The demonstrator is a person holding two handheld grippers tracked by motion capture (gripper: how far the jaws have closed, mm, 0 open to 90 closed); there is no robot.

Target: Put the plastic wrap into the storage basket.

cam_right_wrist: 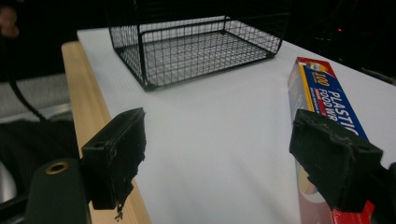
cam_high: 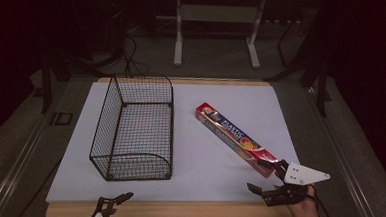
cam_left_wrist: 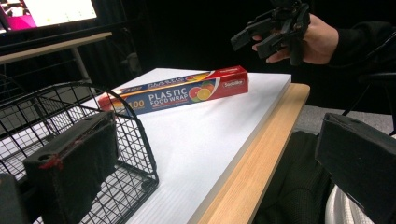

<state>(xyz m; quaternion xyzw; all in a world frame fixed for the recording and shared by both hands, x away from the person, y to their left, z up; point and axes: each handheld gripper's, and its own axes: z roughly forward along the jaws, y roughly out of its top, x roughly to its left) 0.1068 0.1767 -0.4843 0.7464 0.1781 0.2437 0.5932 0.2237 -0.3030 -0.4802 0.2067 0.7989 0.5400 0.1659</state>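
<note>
Right gripper (cam_high: pixel 265 177) gapes empty beside the plastic food wrap box (cam_high: pixel 234 138), which lies diagonally toward the white board's (cam_high: pixel 208 152) near right corner; an end grab risks swinging it. Left gripper (cam_high: pixel 113 200) is spread, idle.

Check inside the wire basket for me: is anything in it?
The wire basket looks empty: through its mesh only the white board beneath shows. The plastic wrap box lies outside it, to the right. In the left gripper view a black jaw covers part of the basket.
</note>
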